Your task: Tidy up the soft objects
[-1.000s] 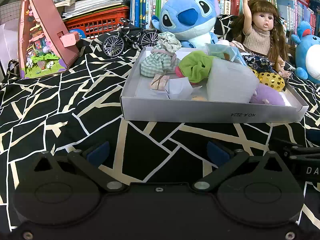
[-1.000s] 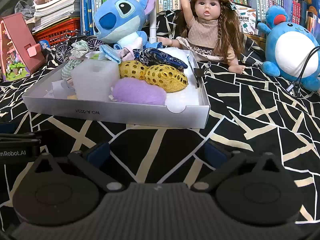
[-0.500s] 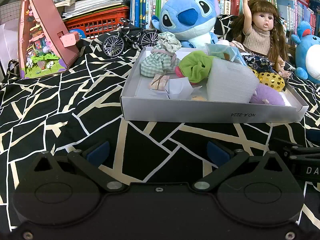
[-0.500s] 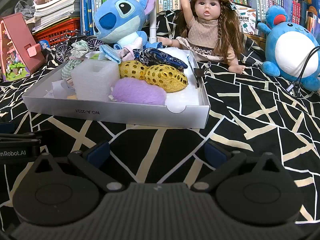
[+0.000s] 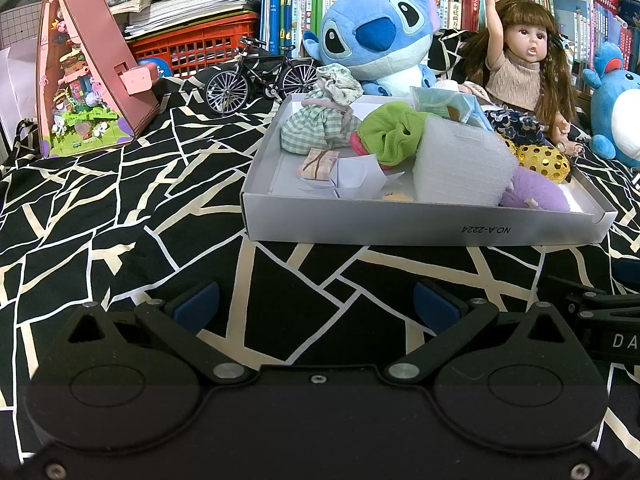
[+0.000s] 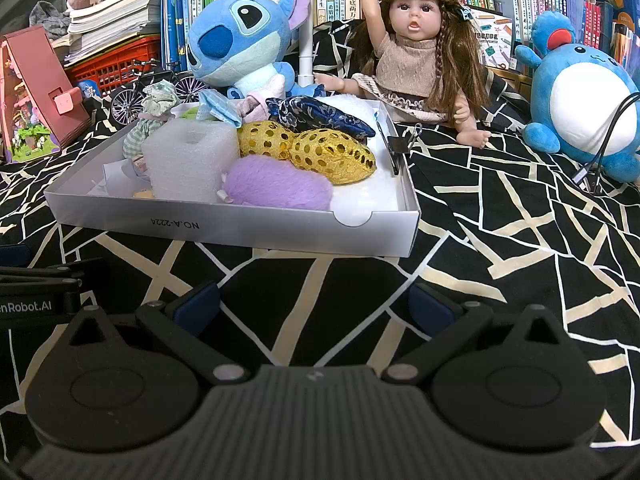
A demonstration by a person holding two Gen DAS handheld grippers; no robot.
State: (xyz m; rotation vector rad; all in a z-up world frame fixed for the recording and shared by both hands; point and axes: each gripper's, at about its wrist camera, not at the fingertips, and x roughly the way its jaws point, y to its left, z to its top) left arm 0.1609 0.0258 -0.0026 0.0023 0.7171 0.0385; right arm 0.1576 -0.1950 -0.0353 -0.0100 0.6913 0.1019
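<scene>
Right wrist view: fluffy purple plush pouch (image 6: 276, 186), near front wall of shallow grey cardboard tray (image 6: 240, 228) beside white foam block (image 6: 188, 164); judged light, squashy, best pinched across its middle; right gripper (image 6: 314, 304) and left gripper (image 5: 316, 302) jaws spread, empty.

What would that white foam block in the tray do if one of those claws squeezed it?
The white foam block looks like bubbly packing foam, so it would probably dent and feel very light. It stands taller than the purple fuzzy pouch beside it, so a sideways push might tip it.
</scene>
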